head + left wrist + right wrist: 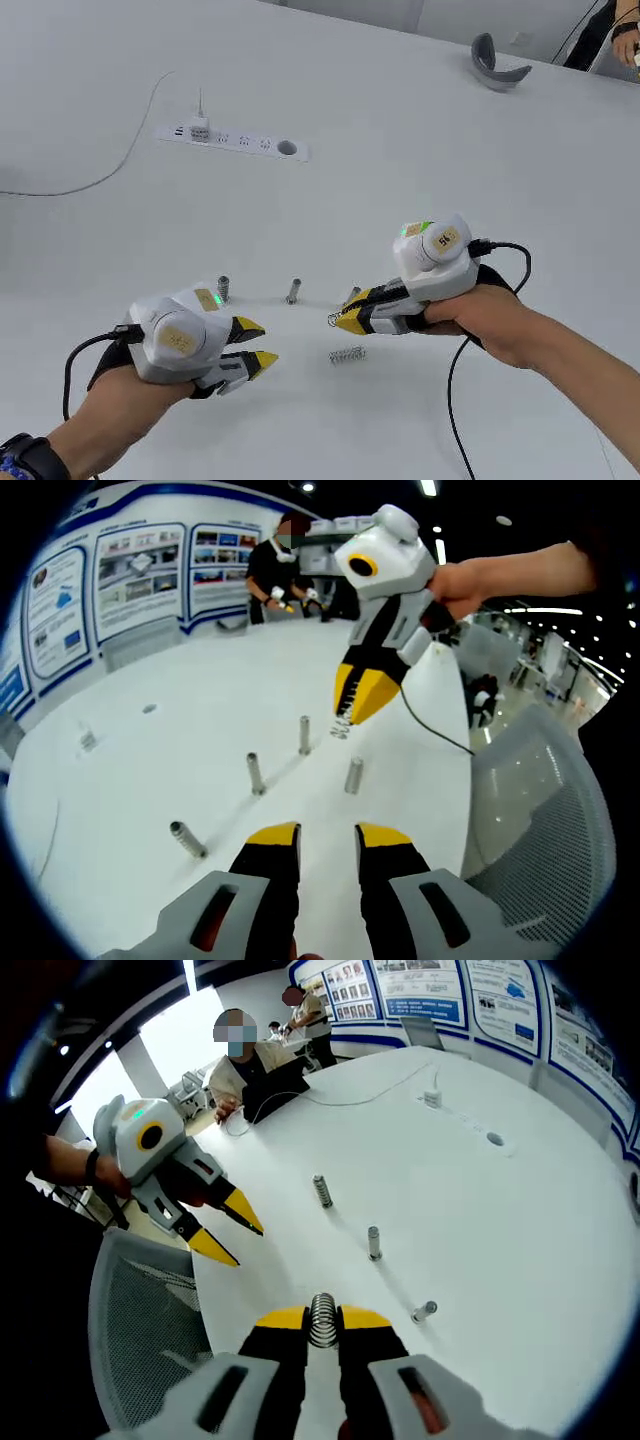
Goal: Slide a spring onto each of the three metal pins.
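Right hand-held gripper, centre-right of head view, has its jaws pinched on the held spring. In the right gripper view the coil sticks up betw. the yellow tips at bottom centre.

Left hand-held gripper, lower left of head view, grips nothing. Its jaws stand apart w/ a moderate gap and the tips are off the surface.

Three metal pins stand upright in a row across mid-frame of head view:
- Left pin already carries the fitted spring.
- Middle pin is bare.
- Right pin looks bare and is partly hidden behind the right hand-held gripper, whose tips are just beside it. Can't tell if they touch.

Loose spring lies flat on the surface, just below the right hand-held gripper's tips and to the right of the left one.

Power strip sits upper left w/ a charger plugged in and a cable trailing off left. A grey curved object sits upper right.
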### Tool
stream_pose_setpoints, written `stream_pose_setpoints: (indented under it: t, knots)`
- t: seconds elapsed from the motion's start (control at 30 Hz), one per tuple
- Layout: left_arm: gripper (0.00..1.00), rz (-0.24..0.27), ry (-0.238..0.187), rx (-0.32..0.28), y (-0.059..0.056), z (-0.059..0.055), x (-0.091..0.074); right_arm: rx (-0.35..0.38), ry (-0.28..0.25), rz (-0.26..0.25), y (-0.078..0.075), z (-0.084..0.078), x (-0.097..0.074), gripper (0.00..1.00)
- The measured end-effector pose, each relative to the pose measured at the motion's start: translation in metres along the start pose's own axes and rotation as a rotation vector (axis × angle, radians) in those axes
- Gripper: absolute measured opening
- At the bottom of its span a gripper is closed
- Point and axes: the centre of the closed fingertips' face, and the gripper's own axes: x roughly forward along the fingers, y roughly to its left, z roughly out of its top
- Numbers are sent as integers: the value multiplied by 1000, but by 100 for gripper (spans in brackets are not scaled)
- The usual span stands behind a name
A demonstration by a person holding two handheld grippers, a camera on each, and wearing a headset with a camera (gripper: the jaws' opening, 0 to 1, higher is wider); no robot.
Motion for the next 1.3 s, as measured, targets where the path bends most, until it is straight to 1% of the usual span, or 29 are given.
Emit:
stream_pose_setpoints:
  t: [0.2,0.37,0.57,0.9,1.03,1.3]
  knots:
    - [26,30,-8,-29,11,-2,-4,-4,17,-29,-10,5,3,12]
    - [30,48,-5,-47,16,-6,-6,-6,34,-52,-18,7,6,12]
    - [36,65,0,-68,19,-10,-8,-9,59,-67,-25,8,10,12]
    - [46,97,8,-99,26,-19,-12,-38,105,-75,-30,14,19,12]
    - [49,104,8,-105,27,-21,-14,-60,131,-87,-35,17,23,12]
    - [56,127,13,-129,32,-27,-17,-86,151,-92,-39,23,29,12]
